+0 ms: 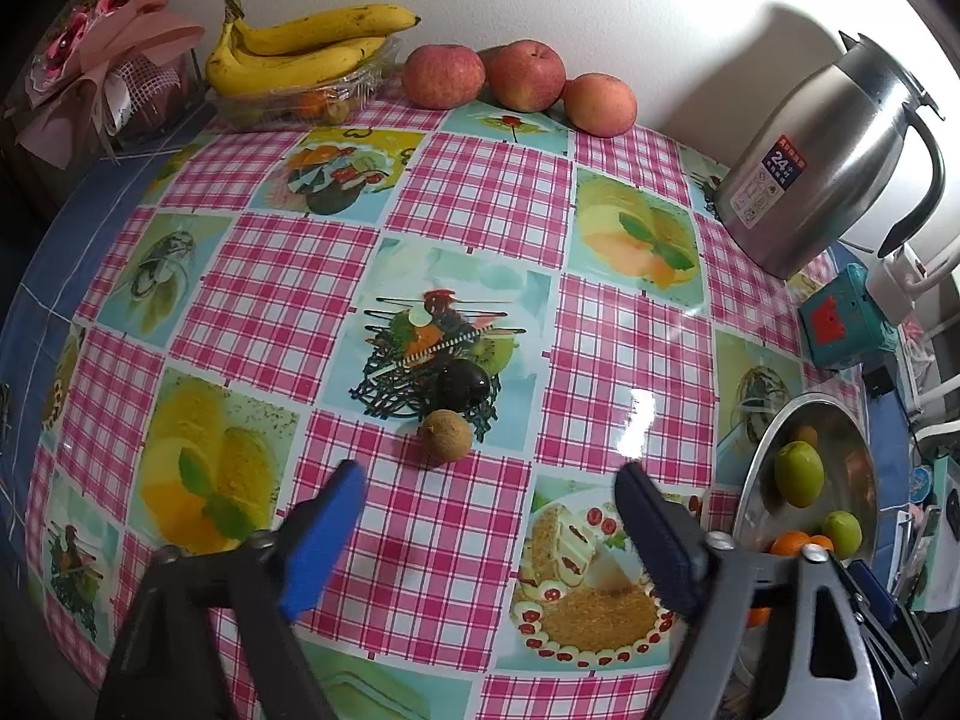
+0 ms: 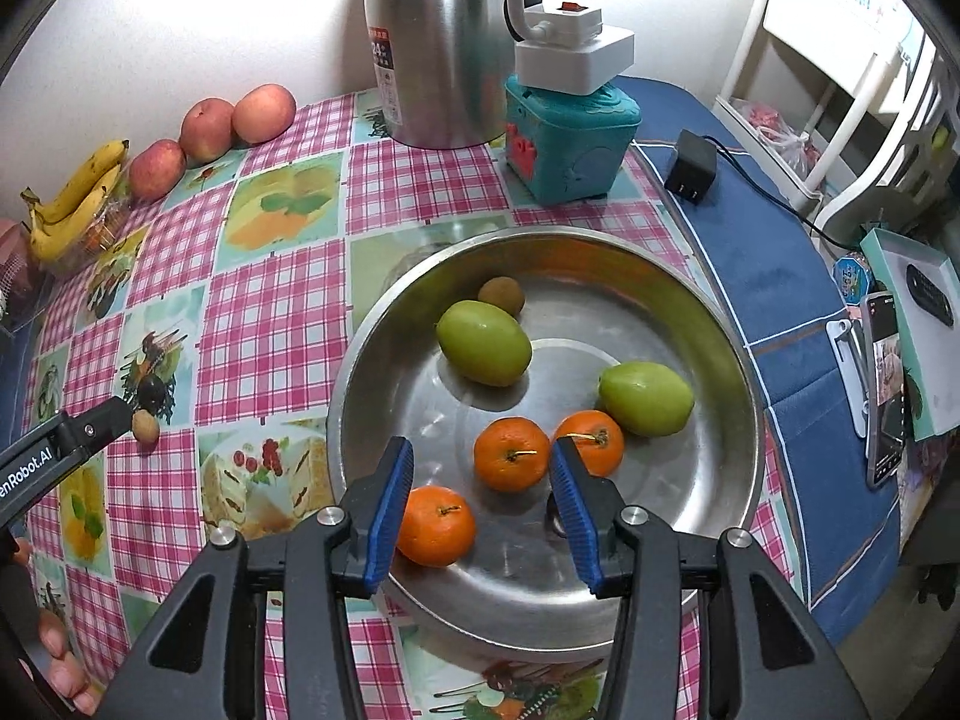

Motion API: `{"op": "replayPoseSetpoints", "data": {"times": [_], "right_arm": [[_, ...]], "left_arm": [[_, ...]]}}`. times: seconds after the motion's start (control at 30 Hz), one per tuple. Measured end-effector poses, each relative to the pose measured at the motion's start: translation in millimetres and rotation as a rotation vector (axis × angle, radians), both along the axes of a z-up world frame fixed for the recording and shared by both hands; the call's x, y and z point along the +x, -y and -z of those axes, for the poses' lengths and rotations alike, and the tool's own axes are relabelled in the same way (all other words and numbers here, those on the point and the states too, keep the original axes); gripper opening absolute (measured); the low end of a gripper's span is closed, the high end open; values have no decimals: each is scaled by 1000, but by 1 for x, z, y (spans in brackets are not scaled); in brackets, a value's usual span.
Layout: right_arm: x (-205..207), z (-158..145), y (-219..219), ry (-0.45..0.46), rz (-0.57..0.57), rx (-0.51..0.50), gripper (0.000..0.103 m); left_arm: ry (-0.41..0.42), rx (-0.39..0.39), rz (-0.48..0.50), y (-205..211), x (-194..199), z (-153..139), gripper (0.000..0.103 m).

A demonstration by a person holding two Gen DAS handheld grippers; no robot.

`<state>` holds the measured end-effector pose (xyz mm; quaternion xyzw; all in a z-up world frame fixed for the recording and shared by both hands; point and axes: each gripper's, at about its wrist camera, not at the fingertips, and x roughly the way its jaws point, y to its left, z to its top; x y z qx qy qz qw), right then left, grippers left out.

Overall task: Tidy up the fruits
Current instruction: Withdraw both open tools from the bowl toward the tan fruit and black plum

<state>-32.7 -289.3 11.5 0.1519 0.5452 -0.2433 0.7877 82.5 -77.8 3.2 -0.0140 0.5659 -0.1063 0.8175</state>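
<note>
Fruit-gathering looks nearly done; the left gripper (image 1: 489, 483) hangs wide open and empty before the small brown round fruit (image 1: 446, 437) on the checked tablecloth (image 1: 480, 192), needing only to drop and close; the right gripper (image 2: 480, 468), part-open, holds nothing over the round steel basin (image 2: 729, 348) of oranges

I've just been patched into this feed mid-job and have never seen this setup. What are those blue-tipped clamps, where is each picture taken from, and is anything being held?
No robot arm here: a person holds a two-finger gripper in each hand, each with a fisheye camera looking along its fingers. The left wrist view shows the left gripper open and empty above a small brown fruit on the checked tablecloth. The right wrist view shows the right gripper open and empty over a metal bowl holding three oranges, two green fruits and another brown fruit. Apples, bananas and a steel jug stand by the wall.
</note>
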Motion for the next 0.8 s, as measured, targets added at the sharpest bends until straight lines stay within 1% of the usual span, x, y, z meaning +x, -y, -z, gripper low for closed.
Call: {"op": "replayPoseSetpoints", "data": {"times": [0.07, 0.1, 0.13, 0.23, 0.3, 0.33, 0.37, 0.43, 0.5, 0.57, 0.8], "right_arm": [[0, 1, 1, -1, -1, 3, 51], [1, 1, 1, -1, -1, 4, 56], [1, 1, 1, 0, -3, 4, 58], [1, 1, 0, 4, -5, 2, 62], [1, 2, 0, 9, -5, 1, 70], [1, 2, -1, 10, -5, -2, 72], [1, 2, -1, 12, -6, -5, 77], [1, 2, -1, 24, -7, -8, 81], [0, 3, 0, 35, -6, -2, 94], [0, 2, 0, 49, 0, 1, 96], [-1, 1, 3, 81, 24, 14, 96]], "left_arm": [[2, -6, 0, -1, 0, 0, 91], [3, -6, 0, -1, 0, 0, 91], [5, -2, 0, -1, 0, 0, 92], [13, 14, -1, -1, 0, 0, 103], [33, 28, -8, -2, 0, -1, 103], [40, 34, -12, -3, 0, -1, 103], [46, 38, -14, -4, 0, -1, 103], [51, 42, -14, -6, 1, -2, 103], [54, 48, -11, -7, 1, -2, 103], [61, 53, -7, -8, 1, -3, 103], [80, 73, 25, -7, 1, -3, 103]]}}
